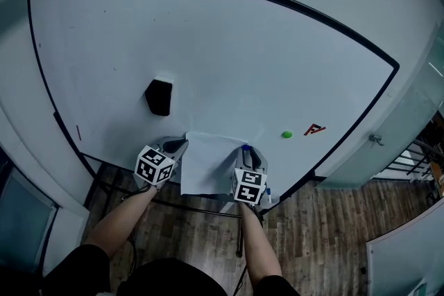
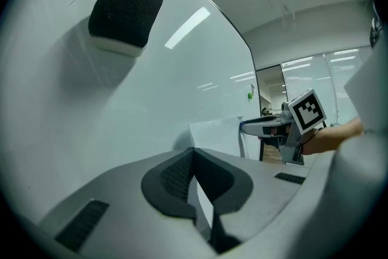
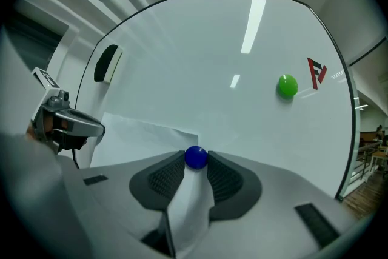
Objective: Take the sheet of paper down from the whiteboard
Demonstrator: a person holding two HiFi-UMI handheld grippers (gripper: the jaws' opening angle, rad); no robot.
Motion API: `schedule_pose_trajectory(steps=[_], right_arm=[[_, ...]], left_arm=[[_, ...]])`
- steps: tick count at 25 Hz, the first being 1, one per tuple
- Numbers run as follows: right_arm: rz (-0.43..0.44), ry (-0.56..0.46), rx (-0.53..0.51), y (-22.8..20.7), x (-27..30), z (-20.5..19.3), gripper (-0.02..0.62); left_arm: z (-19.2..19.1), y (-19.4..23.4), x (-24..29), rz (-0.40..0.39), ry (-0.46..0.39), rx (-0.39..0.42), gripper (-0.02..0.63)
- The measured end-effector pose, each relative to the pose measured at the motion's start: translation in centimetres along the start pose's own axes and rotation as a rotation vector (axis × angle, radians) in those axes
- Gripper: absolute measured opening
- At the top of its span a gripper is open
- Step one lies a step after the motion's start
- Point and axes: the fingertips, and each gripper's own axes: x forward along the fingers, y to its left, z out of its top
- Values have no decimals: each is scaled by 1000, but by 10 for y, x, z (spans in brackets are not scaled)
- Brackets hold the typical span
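A white sheet of paper (image 1: 208, 163) hangs low on the whiteboard (image 1: 208, 45) between my two grippers. My left gripper (image 1: 182, 145) is at the sheet's upper left corner, and its pads (image 2: 176, 176) are shut on the paper's edge (image 2: 205, 209). My right gripper (image 1: 244, 150) is at the upper right corner. Its jaws are closed on a round blue magnet (image 3: 196, 157) that sits on the sheet (image 3: 145, 136), and paper runs down between the pads (image 3: 167, 176). From the left gripper view the right gripper (image 2: 245, 126) shows beyond the sheet (image 2: 215, 133).
A black eraser (image 1: 159, 97) sticks to the board above the left gripper. A green magnet (image 1: 287, 134) and a red logo (image 1: 314, 129) lie right of the sheet. The board's black frame (image 1: 333, 156) runs close below, with wooden floor (image 1: 326, 232) underneath.
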Motion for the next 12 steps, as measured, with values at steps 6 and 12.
schedule_pose_trajectory(steps=[6, 12], right_arm=[[-17, -1, 8, 0, 0, 0, 127], [-41, 1, 11, -1, 1, 1, 129]], left_arm=[[-4, 10, -10, 32, 6, -7, 19], [-11, 14, -19, 35, 24, 6, 19]])
